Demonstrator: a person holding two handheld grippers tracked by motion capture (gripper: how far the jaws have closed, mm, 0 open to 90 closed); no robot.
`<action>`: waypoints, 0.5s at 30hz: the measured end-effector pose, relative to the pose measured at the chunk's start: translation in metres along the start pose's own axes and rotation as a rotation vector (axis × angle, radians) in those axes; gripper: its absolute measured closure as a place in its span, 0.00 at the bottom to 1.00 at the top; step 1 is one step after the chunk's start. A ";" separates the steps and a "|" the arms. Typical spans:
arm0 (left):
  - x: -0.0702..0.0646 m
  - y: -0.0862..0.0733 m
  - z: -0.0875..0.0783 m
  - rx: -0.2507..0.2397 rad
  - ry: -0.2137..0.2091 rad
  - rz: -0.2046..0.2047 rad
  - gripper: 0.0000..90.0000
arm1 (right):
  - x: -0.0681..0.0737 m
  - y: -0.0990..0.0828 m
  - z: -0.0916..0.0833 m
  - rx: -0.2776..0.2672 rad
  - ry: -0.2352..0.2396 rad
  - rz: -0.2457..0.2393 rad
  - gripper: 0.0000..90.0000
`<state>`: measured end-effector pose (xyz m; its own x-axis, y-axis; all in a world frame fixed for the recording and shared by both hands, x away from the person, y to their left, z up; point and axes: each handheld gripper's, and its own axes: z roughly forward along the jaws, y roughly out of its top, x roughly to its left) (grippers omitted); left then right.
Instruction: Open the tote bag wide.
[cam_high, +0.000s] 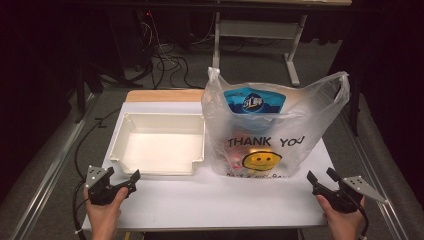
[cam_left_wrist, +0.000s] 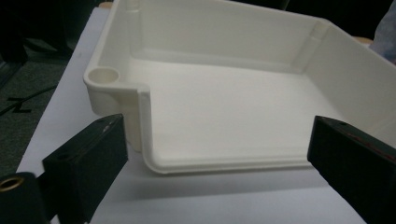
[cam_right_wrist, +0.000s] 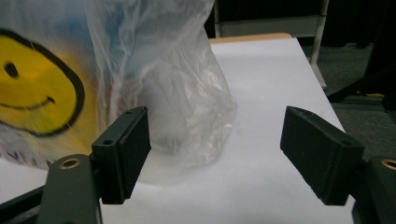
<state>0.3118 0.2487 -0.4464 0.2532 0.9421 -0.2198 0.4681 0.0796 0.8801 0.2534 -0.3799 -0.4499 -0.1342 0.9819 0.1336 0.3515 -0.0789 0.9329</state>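
A white empty plastic bin (cam_high: 157, 145) sits on the left half of the white tabletop (cam_high: 215, 197). To its right stands a clear plastic bag (cam_high: 295, 125) printed "THANK YOU" with a yellow smiley, holding a blue packet (cam_high: 254, 102) and other items too blurred to name. My left gripper (cam_high: 121, 175) is open just in front of the bin's near left corner; in the left gripper view its jaws (cam_left_wrist: 219, 154) frame the bin's low front lip (cam_left_wrist: 224, 165). Off the bag's near right corner, my right gripper (cam_high: 321, 175) is open too, jaws (cam_right_wrist: 215, 144) apart beside the bag (cam_right_wrist: 154, 70).
A wooden strip (cam_high: 165, 95) runs along the table's far edge. Metal rails flank the table on both sides. Cables (cam_high: 165, 60) lie on the floor beyond, near a grey desk frame (cam_high: 260, 30). Bare tabletop stretches between the two grippers.
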 end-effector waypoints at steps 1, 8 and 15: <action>-0.002 0.001 0.000 -0.021 -0.008 -0.003 0.08 | 0.000 0.002 0.001 -0.008 0.013 0.012 0.28; -0.034 0.008 0.005 -0.044 -0.013 0.092 0.17 | 0.016 0.031 0.002 -0.009 0.021 -0.033 0.25; -0.076 0.043 0.004 -0.090 -0.090 0.148 0.17 | 0.028 0.070 0.006 -0.041 0.071 -0.037 0.16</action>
<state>0.3163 0.1792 -0.3935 0.3903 0.9131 -0.1180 0.3438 -0.0257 0.9387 0.2797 -0.3564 -0.3832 -0.2120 0.9698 0.1206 0.3069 -0.0511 0.9504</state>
